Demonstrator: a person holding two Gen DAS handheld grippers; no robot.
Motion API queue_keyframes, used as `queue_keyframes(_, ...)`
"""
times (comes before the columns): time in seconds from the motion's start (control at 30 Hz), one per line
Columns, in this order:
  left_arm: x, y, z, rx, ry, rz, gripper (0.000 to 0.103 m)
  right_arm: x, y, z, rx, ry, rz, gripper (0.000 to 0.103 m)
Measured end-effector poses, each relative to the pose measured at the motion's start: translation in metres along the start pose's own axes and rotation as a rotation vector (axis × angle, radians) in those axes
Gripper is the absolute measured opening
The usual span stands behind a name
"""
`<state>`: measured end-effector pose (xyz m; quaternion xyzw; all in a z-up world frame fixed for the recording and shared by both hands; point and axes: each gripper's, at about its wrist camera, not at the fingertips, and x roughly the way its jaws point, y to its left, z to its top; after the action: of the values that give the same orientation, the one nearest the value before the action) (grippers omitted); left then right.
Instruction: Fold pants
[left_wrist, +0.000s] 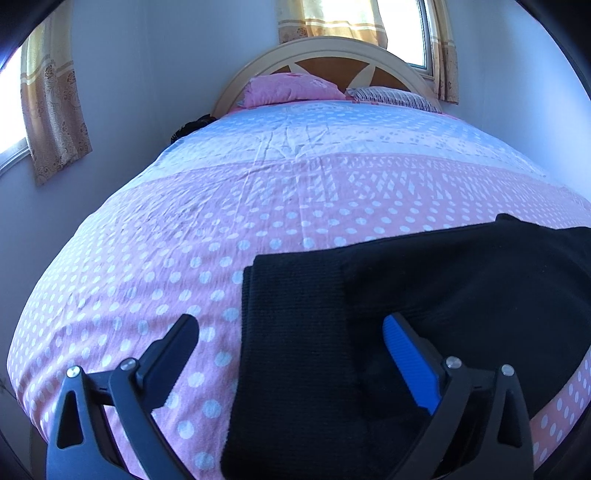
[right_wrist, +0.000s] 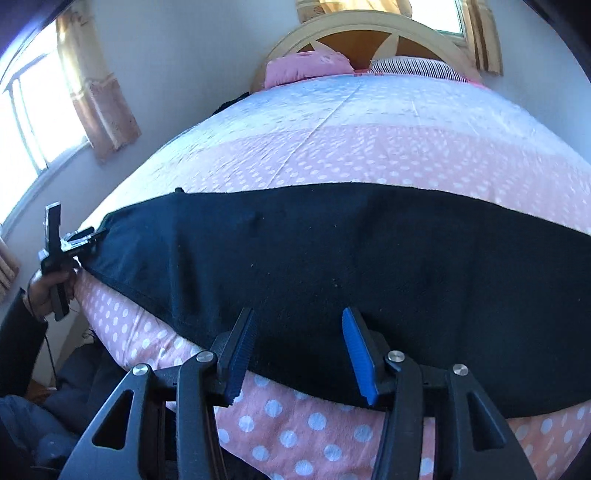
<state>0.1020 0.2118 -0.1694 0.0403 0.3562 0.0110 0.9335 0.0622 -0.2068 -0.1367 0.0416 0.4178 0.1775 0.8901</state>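
Fingers, left gripper (left_wrist: 291, 341): spread wide, nothing clamped; straddling the ribbed cuff end of the black pants (left_wrist: 424, 295), left finger (left_wrist: 173, 354) over bare bedspread, right finger with blue pad (left_wrist: 410, 362) over black cloth; contact with cloth cannot be told.
Fingers, right gripper (right_wrist: 297, 332): parted, nothing held between them; both tips sit over the near edge of the pants (right_wrist: 351, 251), blue pad (right_wrist: 356, 350) on the right finger.
Pants: black knit, laid flat crosswise on the bed's foot end, well apart from the headboard; long edge runs side to side, near edge close to the mattress edge.
Cuff end: ribbed band, at the pants' left end, just beside the left gripper.
Left gripper in right wrist view (right_wrist: 70, 240): at the pants' far left end, held by a hand (right_wrist: 44, 291) in a dark sleeve; tips at the cloth edge, grip too small to tell.
Bedspread (left_wrist: 166, 240): pink with white dots under the pants, paler blue-white band toward the headboard.
Headboard (left_wrist: 321, 55): arched, cream and wood.
Pillows: pink pillow (left_wrist: 288, 88) and striped pillow (left_wrist: 395, 96) against the headboard, well apart from the pants.
Curtains (left_wrist: 51, 107): patterned tan, at windows left of and behind the headboard.
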Motion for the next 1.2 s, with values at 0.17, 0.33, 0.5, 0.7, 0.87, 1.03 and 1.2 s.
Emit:
queue_keyframes(0.17,-0.002,0.0,0.002,0.008,0.001,0.006,0.102,0.002,0.012,-0.005,-0.063,-0.014,-0.054,0.051)
queue_keyframes(0.33,-0.003,0.02,0.009,-0.042,0.005,0.02,0.103,0.001,0.012,-0.007,-0.077,-0.029,-0.068,0.053)
queue_keyframes(0.5,0.011,0.029,0.008,-0.127,0.079,-0.154,0.08,0.001,0.017,-0.009,-0.083,-0.042,-0.086,0.055)
queue_keyframes(0.7,0.013,0.018,0.015,-0.119,0.101,-0.248,0.029,0.001,0.022,-0.01,-0.088,-0.058,-0.11,0.055)
queue_keyframes(0.87,-0.002,0.013,0.025,-0.094,0.055,-0.192,0.024,0.0,0.023,-0.008,-0.059,-0.067,-0.12,0.055)
queue_keyframes(1.03,0.002,0.029,0.033,-0.096,0.085,-0.207,0.025,0.006,0.031,-0.007,-0.084,-0.071,-0.112,0.074)
queue_keyframes(1.2,0.021,0.024,0.019,-0.1,0.103,-0.192,0.042,-0.001,0.039,-0.003,-0.162,-0.025,-0.097,0.078)
